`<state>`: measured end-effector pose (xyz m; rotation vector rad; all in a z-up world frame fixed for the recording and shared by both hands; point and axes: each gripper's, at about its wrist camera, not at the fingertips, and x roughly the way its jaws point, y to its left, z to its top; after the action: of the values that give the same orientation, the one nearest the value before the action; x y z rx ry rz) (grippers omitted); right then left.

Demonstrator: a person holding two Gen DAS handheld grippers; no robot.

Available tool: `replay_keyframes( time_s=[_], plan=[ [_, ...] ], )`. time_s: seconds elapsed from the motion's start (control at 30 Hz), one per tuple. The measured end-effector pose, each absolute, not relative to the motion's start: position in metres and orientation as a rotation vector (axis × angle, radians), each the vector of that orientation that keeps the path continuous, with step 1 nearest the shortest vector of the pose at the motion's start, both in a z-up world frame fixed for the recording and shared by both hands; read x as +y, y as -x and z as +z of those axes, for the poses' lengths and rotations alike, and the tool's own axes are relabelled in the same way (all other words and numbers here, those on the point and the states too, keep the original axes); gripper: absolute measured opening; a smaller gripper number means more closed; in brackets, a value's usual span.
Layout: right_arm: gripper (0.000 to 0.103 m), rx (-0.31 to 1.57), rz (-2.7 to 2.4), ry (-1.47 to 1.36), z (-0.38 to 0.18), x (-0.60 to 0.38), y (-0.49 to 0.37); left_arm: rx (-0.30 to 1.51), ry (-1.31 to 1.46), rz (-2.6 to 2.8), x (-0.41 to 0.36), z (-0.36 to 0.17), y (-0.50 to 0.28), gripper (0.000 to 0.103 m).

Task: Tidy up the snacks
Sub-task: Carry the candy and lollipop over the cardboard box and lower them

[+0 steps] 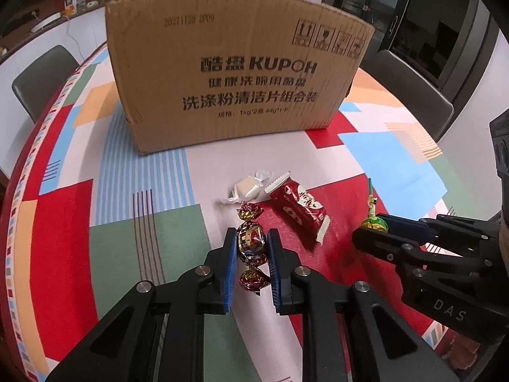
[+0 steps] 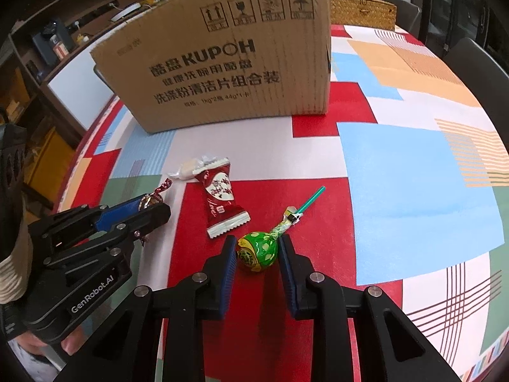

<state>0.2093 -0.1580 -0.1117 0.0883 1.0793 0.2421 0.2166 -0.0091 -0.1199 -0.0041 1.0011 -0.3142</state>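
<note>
My left gripper is shut on a red-and-gold twist-wrapped candy low over the patterned tablecloth; it also shows in the right wrist view. My right gripper has its jaws around the green lollipop, pads touching its sides, green stick pointing away; it also shows in the left wrist view. A red snack packet and a white wrapped candy lie between them. A large cardboard box stands behind.
The table with its patterned cloth curves away at the left edge. Grey chairs stand at the far sides. A woven basket sits behind the box on the right.
</note>
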Motion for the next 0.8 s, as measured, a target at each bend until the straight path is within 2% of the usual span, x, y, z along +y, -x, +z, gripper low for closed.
replay_keyframes(
  time_s=[0.8],
  plan=[
    [0.028,0.888,0.279,-0.073,-0.045,-0.165,-0.208,0.8,0.007,-0.298,-0.005,-0.038,-0.199,0.019]
  ],
)
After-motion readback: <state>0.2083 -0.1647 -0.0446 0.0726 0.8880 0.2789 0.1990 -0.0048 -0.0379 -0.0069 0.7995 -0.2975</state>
